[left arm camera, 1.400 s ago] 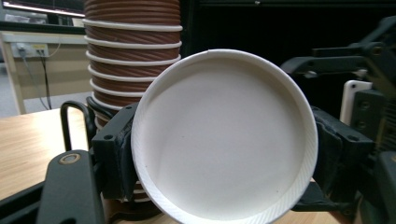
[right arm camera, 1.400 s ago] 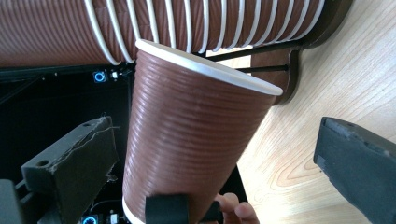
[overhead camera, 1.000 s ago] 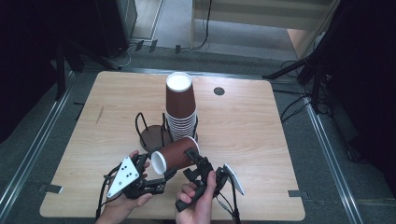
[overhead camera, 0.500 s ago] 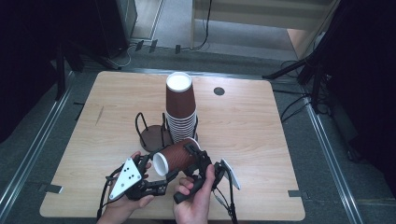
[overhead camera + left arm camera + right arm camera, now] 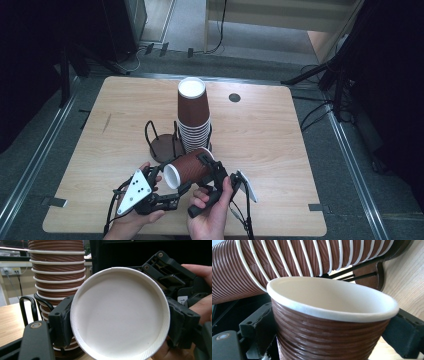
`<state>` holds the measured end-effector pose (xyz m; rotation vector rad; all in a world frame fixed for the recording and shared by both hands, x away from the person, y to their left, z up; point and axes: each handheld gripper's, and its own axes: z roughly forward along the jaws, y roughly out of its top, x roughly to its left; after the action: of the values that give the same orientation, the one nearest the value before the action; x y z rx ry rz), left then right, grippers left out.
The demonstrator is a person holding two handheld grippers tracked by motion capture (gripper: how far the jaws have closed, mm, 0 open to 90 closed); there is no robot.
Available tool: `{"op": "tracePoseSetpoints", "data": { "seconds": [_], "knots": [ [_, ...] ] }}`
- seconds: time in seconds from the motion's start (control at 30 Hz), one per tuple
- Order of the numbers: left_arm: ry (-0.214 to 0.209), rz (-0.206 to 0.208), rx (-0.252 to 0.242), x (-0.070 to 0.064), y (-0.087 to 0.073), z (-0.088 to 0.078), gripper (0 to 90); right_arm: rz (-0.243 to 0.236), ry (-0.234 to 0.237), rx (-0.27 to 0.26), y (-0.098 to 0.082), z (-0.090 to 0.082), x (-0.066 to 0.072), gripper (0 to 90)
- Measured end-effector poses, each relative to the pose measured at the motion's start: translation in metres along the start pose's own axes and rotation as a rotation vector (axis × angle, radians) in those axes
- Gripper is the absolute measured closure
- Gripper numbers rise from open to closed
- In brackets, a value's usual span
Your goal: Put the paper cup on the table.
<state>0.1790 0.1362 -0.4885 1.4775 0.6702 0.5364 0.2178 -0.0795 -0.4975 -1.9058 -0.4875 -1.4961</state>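
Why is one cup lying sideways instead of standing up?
The brown paper cup lies on its side because both grippers hold it off the table: left gripper, right gripper. The cup stack stands upside down. Nothing is spilled.

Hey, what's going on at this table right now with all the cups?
A person holds a gripper in each hand, and between them a single brown paper cup lies on its side above the near part of the wooden table. The left gripper clamps its base end, and the right gripper has just been closing around its body near the rim. Behind stands an upside-down stack of cups in a black wire holder.
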Motion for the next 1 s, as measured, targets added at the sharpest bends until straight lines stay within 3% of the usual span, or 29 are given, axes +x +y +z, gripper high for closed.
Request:
{"op": "tracePoseSetpoints", "data": {
  "seconds": [0.1,0.17,0.23,0.3,0.53,0.8,1.0],
  "knots": [
    [0.013,0.004,-0.020,-0.001,0.001,-0.003,20.4,-0.001,0.013,0.002,-0.001,-0.001,0.001,10.2],
    [0.011,-0.007,-0.047,-0.002,0.002,-0.004,9.3,-0.001,0.014,0.004,-0.002,-0.001,0.002,10.4],
    [-0.005,-0.033,-0.057,0.000,0.004,-0.007,7.4,-0.007,0.017,0.004,-0.002,-0.001,0.002,10.5],
    [-0.021,-0.054,-0.063,0.001,0.004,-0.008,0.0,-0.015,0.019,0.000,-0.001,-0.001,0.001,10.5],
    [-0.001,-0.078,-0.049,0.007,0.005,-0.011,0.0,-0.037,0.038,-0.015,0.002,-0.001,0.002,10.5],
    [0.003,-0.127,-0.059,0.015,0.007,-0.017,0.0,-0.145,0.039,-0.081,0.004,-0.008,0.011,10.5],
    [-0.004,-0.140,-0.046,0.018,0.006,-0.019,0.0,-0.221,0.051,-0.134,0.007,-0.016,0.018,10.7]
  ]
}}
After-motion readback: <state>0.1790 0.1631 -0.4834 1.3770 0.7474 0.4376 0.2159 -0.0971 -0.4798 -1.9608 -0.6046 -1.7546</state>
